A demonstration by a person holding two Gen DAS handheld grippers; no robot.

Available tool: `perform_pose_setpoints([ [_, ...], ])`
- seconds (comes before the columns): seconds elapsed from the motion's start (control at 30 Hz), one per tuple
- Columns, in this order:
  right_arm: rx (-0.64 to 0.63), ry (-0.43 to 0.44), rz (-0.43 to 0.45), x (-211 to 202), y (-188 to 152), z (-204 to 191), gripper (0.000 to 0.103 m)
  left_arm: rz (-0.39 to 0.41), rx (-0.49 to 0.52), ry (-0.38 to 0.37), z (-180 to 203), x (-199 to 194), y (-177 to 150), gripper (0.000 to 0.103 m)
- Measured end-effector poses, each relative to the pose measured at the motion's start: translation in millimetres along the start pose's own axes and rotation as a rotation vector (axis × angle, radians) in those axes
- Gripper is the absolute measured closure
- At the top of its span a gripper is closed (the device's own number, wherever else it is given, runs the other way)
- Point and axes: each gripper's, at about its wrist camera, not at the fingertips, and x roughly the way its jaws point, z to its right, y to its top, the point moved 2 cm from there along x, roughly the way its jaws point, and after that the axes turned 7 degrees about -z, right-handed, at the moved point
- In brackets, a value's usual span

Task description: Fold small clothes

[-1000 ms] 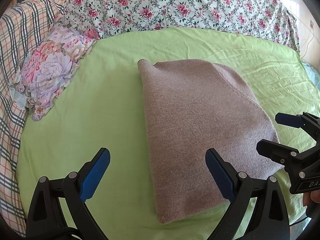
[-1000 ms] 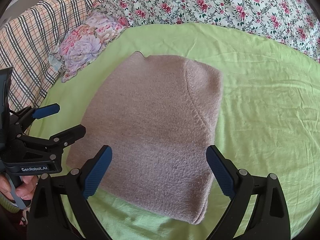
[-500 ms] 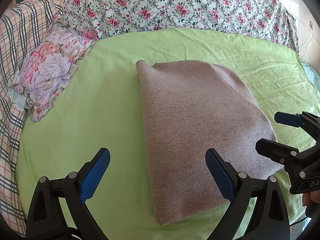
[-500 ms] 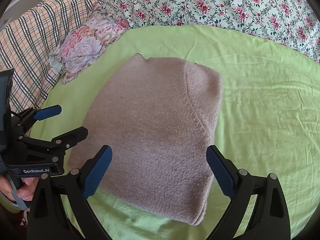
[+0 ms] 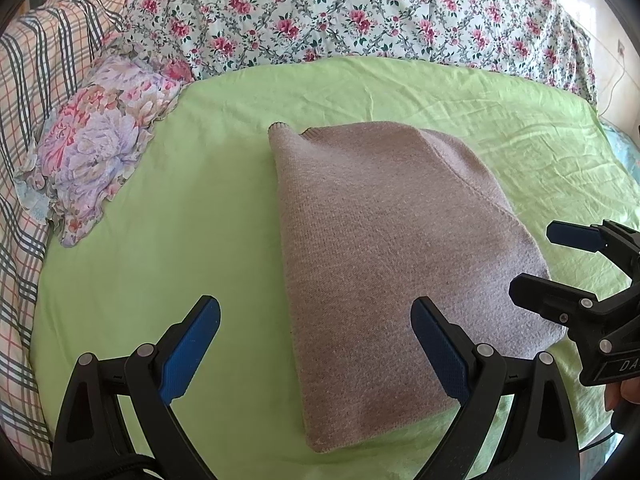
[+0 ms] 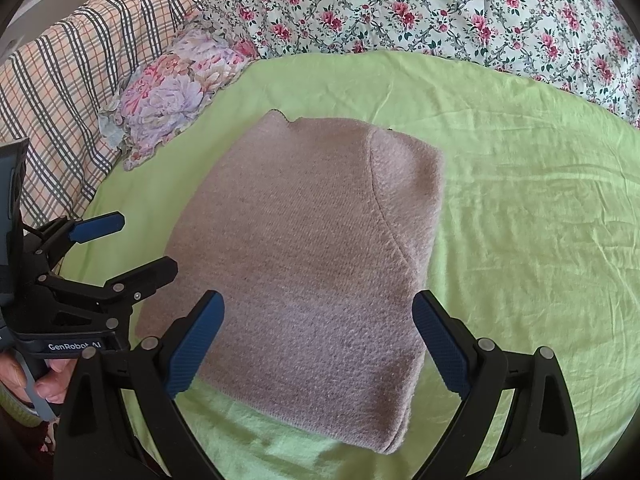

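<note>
A mauve knitted garment lies folded into a compact block on the light green sheet. My left gripper hovers open above the garment's near left corner, holding nothing. My right gripper is open over the garment's near edge, also with nothing in it. Each gripper shows in the other's view: the right gripper at the far right, the left gripper at the far left, both with fingers spread.
A floral ruffled cushion lies at the left of the sheet. A rose-patterned quilt runs along the back, and a plaid blanket sits at the far left. A hand holds the left gripper's handle.
Both grippers have drifted back slightly from the garment, which lies still. The jaws stay spread as before.
</note>
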Motion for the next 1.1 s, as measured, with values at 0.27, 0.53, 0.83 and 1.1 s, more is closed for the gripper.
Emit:
perform_pose_setpoints([
  [0.27,0.005,-0.001,0.008,2,7,7,0.008,-0.004,0.003,-0.005,1,7,7,0.006],
  [0.53,0.023,0.002,0.002,8,11,14,0.008,0.012,0.007,-0.007,3,11,18,0.006],
  [0.83,0.026,0.005,0.002,10,12,13,0.008,0.016,-0.002,0.001,0,13,22,0.006],
  [1.1,0.03,0.004,0.006,11,13,10,0.008,0.017,-0.015,0.011,-2,12,21,0.006],
])
